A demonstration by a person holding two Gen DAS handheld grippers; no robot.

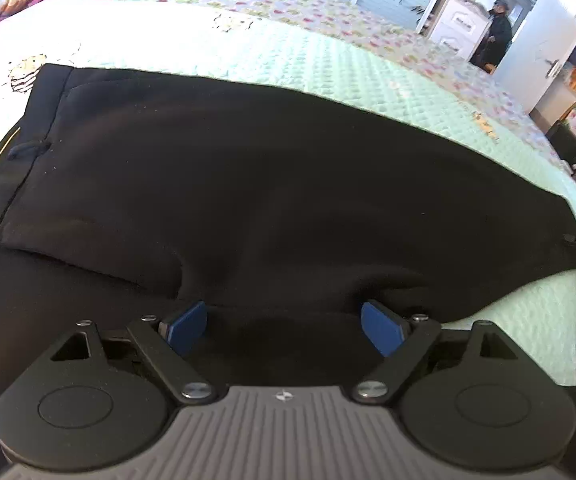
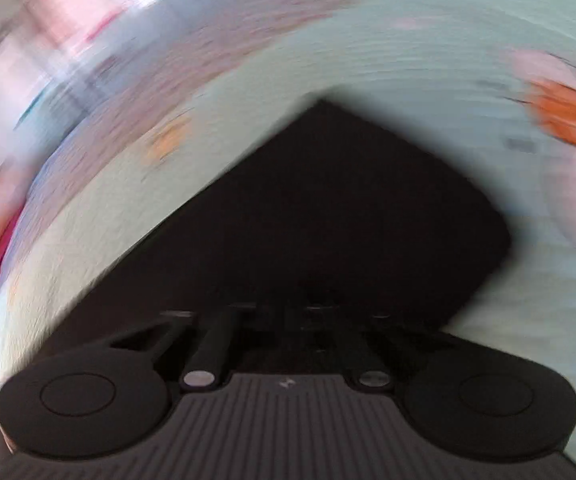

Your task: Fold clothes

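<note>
Left tongs gape wide over black trousers, gripping nothing; right tongs' state: can't tell, too blurry.
Trousers lie on the bed, maybe folded once; more folds probably left.

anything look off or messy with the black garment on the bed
The black garment is not flat: a ridge of bunched fabric rises in front of the open left hand-held gripper. The mint bedspread looks tidy. The right wrist view is too blurred to judge.
</note>
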